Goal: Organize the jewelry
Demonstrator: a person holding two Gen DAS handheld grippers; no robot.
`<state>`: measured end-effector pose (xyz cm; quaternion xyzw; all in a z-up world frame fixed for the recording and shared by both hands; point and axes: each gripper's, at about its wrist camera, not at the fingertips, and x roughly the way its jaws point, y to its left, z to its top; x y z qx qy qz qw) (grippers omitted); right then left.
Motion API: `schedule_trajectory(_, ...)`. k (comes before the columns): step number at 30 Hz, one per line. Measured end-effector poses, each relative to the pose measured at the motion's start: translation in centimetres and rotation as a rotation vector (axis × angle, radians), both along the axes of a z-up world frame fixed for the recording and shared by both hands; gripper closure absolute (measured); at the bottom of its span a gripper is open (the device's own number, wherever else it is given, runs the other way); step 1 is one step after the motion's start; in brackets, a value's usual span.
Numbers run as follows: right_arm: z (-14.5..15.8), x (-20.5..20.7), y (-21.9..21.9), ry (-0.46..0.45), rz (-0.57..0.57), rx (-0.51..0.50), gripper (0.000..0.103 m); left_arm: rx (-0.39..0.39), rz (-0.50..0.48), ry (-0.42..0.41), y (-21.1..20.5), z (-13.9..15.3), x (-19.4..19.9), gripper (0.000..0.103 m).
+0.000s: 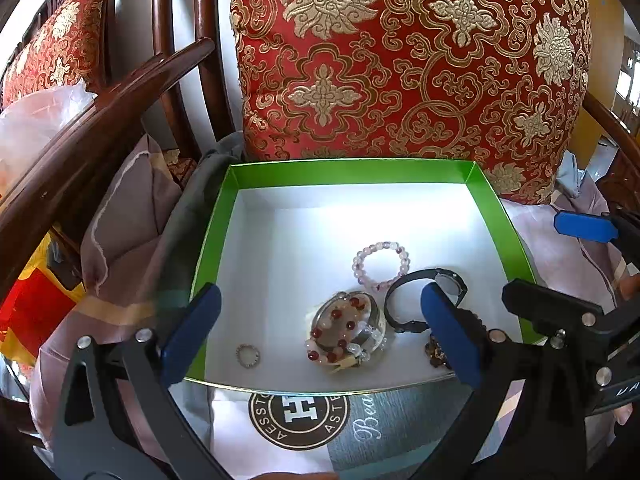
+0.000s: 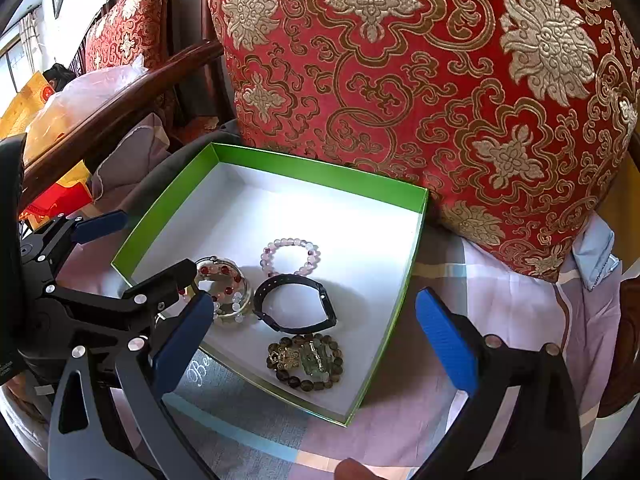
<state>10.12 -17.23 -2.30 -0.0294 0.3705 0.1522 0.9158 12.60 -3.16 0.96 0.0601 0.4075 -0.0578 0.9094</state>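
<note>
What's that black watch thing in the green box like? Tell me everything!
The black watch lies on its side on the white floor of the green box. Its thin, matte band curves into a closed loop with a dark rectangular face at one end. It sits between the pale purple bead bracelet and the brown bead bracelet. Neither gripper touches it.
</note>
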Motion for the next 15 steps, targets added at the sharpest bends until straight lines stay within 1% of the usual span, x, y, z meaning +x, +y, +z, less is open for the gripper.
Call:
schedule_trajectory(4, -0.08, 0.13, -0.09, 0.003, 0.0, 0.001, 0.002, 0.006, -0.002, 0.001, -0.18, -0.1, -0.06, 0.002)
schedule_trajectory(7, -0.12, 0.07, -0.1, 0.013, 0.016, 0.02, 0.002, 0.02, -0.013, 0.007, -0.53, -0.33, 0.05, 0.002)
schedule_trajectory(10, -0.03, -0.06, 0.07, -0.001, 0.013, 0.001, 0.001, 0.033, -0.013, 0.009, -0.58, -0.38, 0.07, 0.002)
schedule_trajectory(15, 0.07, 0.02, -0.06, 0.002, 0.011, 0.005, 0.001, 0.017, -0.009, 0.025, -0.26, -0.42, 0.28, 0.002)
